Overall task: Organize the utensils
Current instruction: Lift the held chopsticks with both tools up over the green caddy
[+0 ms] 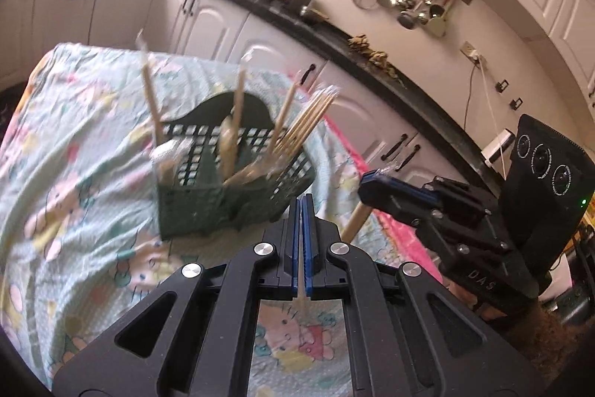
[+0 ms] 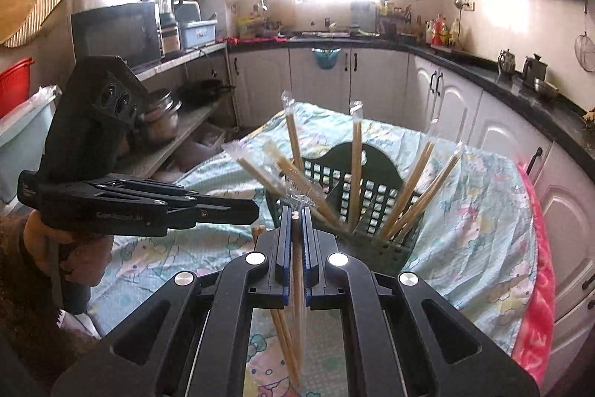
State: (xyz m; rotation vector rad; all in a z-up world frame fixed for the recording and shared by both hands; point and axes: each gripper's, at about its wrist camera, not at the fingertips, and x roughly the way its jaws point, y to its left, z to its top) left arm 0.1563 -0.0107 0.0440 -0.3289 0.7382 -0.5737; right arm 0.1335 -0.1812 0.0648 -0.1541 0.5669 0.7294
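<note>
A dark green basket (image 2: pixel 375 240) is seen standing on a table covered with a pale cartoon-print cloth (image 2: pixel 479 211), with white kitchen cabinets (image 2: pixel 442 99) behind it. Several wrapped chopstick pairs (image 2: pixel 356 166) are held upright or leaning inside the basket, fanned out toward both sides; in the left wrist view they appear blurred (image 1: pixel 308 121). The right gripper (image 2: pixel 296 211) is positioned just in front of the basket, its blue-lined jaws drawn nearly together on a wrapped chopstick pair (image 2: pixel 296 270), which runs between the fingers and hangs down below them over the cloth. The left gripper (image 1: pixel 302 199) is likewise pointed at the near side of the basket (image 1: pixel 223 203), with its jaws pressed almost together; a thin pale strip is glimpsed low in the slit between them, though what it is cannot be told. Each gripper is seen from the other's camera, held side by side above the table, the right one (image 1: pixel 375 181) close to the basket's corner.
</note>
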